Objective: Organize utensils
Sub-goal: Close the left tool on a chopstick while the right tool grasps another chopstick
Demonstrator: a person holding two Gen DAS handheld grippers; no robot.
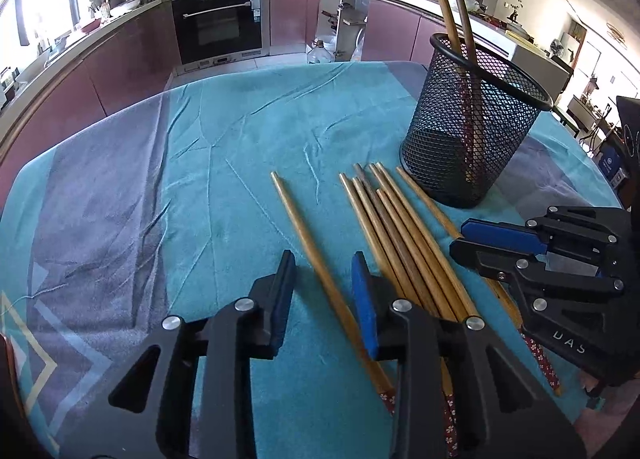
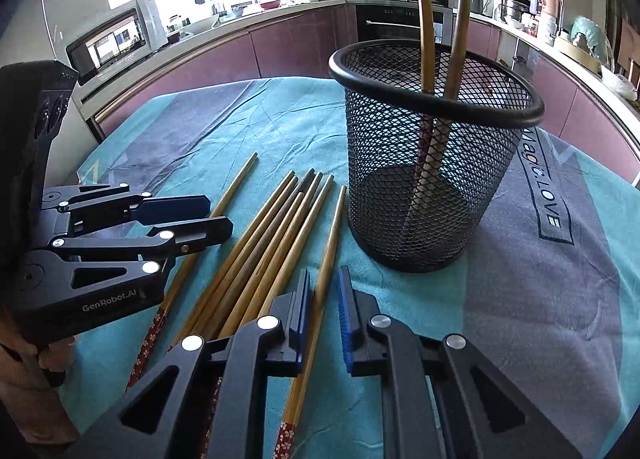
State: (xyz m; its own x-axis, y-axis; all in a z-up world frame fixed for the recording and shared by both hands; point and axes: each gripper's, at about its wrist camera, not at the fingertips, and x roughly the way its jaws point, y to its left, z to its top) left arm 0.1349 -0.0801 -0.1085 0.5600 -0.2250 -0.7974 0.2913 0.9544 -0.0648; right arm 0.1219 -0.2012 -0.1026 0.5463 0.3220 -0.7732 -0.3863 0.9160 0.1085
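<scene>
Two long brown bamboo chopsticks (image 2: 424,19) stand upright in the black wire-mesh cylindrical holder (image 1: 472,123), leaning on its rim; that part of the task appears done. The holder rests on the counter covered by a teal and grey cloth (image 1: 200,147).

Outstanding: a bundle of brown bamboo chopsticks with red flowered ends (image 1: 404,235) lies flat on the cloth just beside the holder's base, roughly parallel. One single chopstick (image 1: 312,243) lies apart on the left side of the bundle; another outer chopstick (image 2: 328,259) lies along the bundle's right edge, nearest the holder. About nine pieces remain on the cloth, so most of the work is judged still to come.

The left hand-held gripper (image 1: 324,287) is low over the cloth, its jaws at a narrow setting straddling the single chopstick; in the right wrist view they look almost together, yet I cannot tell whether the pads press on the stick.

The right hand-held gripper (image 2: 324,299) has its jaws narrow around the outer chopstick, the stick running between the blue pads (image 2: 344,319); a sliver of gap shows, so firm contact cannot be confirmed.

Neither chopstick is lifted off the cloth.
</scene>
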